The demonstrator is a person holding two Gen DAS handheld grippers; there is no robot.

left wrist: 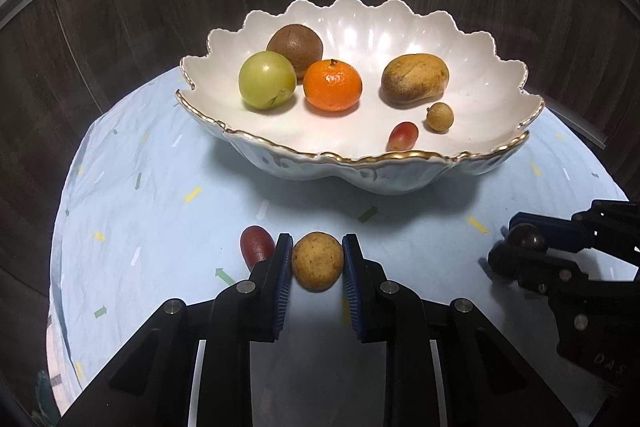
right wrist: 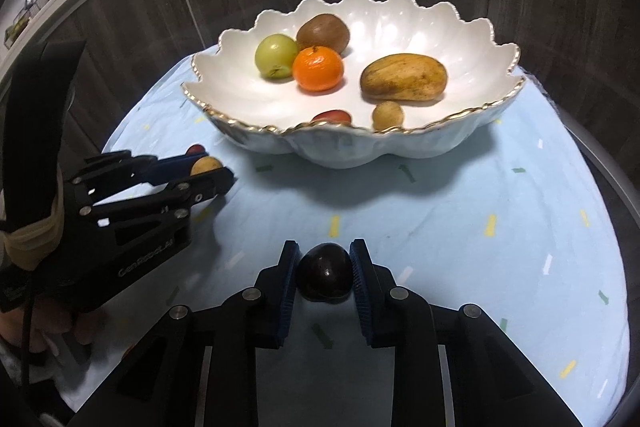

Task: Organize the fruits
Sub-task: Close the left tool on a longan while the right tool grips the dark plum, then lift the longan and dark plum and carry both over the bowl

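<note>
Dark wood panelling backs my desk point(left wrist: 160, 211), draped in pale blue cloth. Centre frame: scalloped white bowl point(left wrist: 400, 183) holding a green fruit point(left wrist: 267, 79), kiwi point(left wrist: 295, 45), mandarin point(left wrist: 332, 85), mango point(left wrist: 414, 79), small tan fruit point(left wrist: 439, 117) and red grape point(left wrist: 403, 135). Bottom centre: my left tool point(left wrist: 317, 261) grips a tan round fruit point(left wrist: 317, 261); my right tool point(right wrist: 325, 274) grips a dark plum point(right wrist: 325, 274). A red fruit point(left wrist: 256, 245) lies just left of the left tool.

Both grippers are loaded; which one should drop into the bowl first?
Probably the left gripper: its tan round fruit faces the scalloped bowl rim's near side squarely. The right gripper with its dark plum seems farther back.
</note>
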